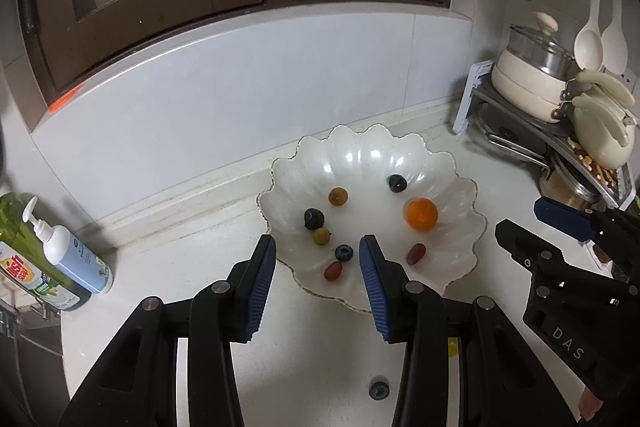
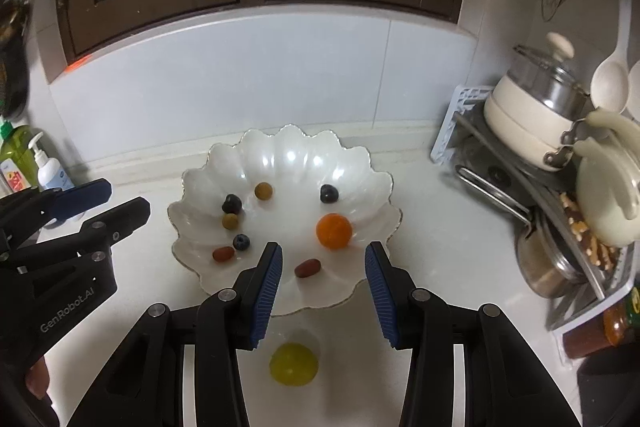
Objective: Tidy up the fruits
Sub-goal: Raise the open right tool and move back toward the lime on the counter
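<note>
White counter [image 1: 192,251] carries a scalloped bowl [image 2: 352,163], the landmark here, with a pot rack [image 2: 520,163] to its right and soap bottles [image 1: 68,259] to its left. Both grippers, left [image 1: 318,279] and right [image 2: 324,287], hover at the bowl's near rim with jaws parted and nothing between them. Inside the bowl lie an orange [image 2: 334,231], blueberries [image 2: 329,193] and small brown and red fruits; outside it, nearer the cameras, sit a yellow-green fruit [image 2: 294,363] and a lone blueberry [image 1: 379,389].
</note>
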Demonstrator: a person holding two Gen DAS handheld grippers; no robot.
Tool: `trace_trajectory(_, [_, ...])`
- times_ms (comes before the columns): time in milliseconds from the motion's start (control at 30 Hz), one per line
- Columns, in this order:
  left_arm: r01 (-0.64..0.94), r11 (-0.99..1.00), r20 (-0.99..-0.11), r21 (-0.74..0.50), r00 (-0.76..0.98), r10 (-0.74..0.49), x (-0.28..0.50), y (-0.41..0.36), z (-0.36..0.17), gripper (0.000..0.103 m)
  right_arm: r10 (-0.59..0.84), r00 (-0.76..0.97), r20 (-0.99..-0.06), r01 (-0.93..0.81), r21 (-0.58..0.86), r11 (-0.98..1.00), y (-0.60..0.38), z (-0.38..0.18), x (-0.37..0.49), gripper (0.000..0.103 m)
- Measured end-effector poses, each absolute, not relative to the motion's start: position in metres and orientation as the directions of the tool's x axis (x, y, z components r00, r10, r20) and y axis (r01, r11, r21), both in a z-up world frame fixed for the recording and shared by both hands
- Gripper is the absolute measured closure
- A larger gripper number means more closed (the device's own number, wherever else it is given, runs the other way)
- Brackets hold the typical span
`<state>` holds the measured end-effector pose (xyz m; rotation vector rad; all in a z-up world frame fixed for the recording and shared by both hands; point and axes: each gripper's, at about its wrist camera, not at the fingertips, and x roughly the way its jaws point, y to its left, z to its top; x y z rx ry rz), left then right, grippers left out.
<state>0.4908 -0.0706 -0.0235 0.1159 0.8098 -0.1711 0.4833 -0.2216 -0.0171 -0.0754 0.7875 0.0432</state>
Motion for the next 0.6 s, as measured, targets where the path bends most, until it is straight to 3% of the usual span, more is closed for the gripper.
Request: trace_trajectory(600, [0.206,0.978,-0.677,0.029,0.724,-0.132,0.441,-0.059,-0.014,0.06,0.03,0.765,-0.643,-0.06,-0.025,0.998,-0.215,-0.007,0.431,0.059])
